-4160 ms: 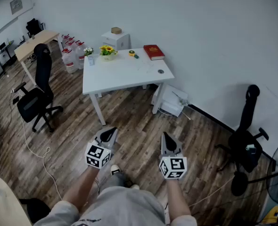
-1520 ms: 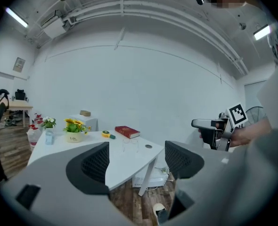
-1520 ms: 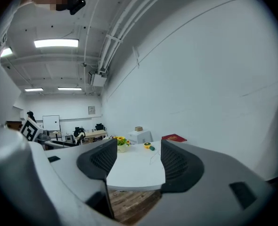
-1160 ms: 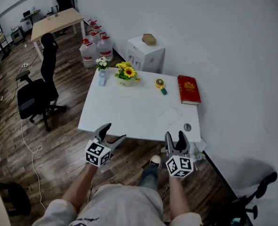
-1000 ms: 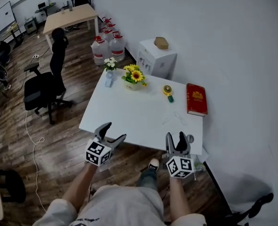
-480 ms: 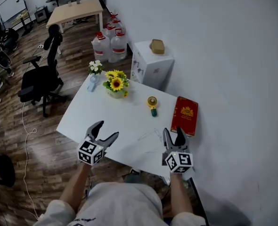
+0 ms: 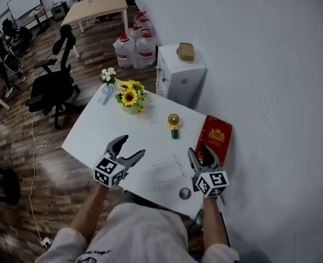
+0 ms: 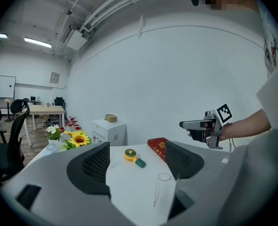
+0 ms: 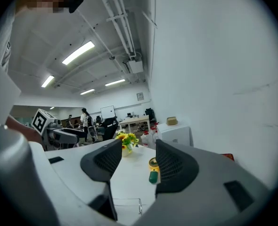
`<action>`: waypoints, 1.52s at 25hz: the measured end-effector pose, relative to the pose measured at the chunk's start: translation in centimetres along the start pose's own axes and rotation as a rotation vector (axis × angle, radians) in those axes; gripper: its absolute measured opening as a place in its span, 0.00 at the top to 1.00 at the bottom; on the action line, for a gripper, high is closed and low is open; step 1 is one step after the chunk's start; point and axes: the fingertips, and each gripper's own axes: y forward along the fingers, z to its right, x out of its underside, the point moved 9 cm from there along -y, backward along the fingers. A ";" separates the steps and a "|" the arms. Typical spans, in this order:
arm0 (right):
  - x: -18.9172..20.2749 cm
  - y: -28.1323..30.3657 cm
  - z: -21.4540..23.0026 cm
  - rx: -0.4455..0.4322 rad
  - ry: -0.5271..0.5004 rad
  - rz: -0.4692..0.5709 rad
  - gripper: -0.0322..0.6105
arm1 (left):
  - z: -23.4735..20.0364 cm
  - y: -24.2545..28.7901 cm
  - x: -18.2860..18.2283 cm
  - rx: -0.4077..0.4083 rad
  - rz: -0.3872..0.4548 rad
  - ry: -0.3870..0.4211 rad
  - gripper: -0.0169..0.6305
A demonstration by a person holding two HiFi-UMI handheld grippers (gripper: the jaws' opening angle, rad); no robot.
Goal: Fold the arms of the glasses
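The glasses (image 7: 169, 166) are thin wire-framed and lie on the white table (image 7: 96, 130) near its front edge. They show in the left gripper view as fine wire (image 8: 159, 188) and at the bottom of the right gripper view (image 9: 127, 205). My left gripper (image 7: 130, 148) hovers just left of them, open and empty. The right gripper (image 7: 201, 153) hovers just right of them, open. Its jaws have just been closing, with nothing between them. The two gripper views look at each other across the table.
A red book (image 7: 216, 138) lies at the table's right edge, with a yellow-and-green gadget (image 7: 173, 123) beside it. Sunflowers (image 7: 130, 98) and a small flower vase (image 7: 107, 82) stand at the back. A dark round disc (image 7: 184, 193) lies near the front edge. Beyond are a white cabinet (image 7: 180, 73), water bottles (image 7: 137, 44) and an office chair (image 7: 52, 92).
The person has come up to the table. Both grippers have moved from short of its edge to over it, on either side of the glasses. The right jaws stand narrower.
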 end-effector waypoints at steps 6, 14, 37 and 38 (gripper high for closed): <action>3.2 1.6 2.0 -0.135 0.103 -0.153 0.62 | -0.2 1.0 -0.2 -0.024 -0.009 -0.006 0.41; 9.1 4.1 4.9 -0.243 0.258 -0.412 0.71 | -0.5 1.2 1.4 -0.054 -0.058 -0.048 0.41; 18.4 8.7 6.1 -0.359 0.496 -0.886 0.79 | -4.7 -2.0 6.3 -0.164 -0.141 -0.166 0.41; 18.7 8.8 6.1 -0.360 0.516 -0.895 0.79 | -4.7 -2.0 6.4 -0.164 -0.142 -0.171 0.41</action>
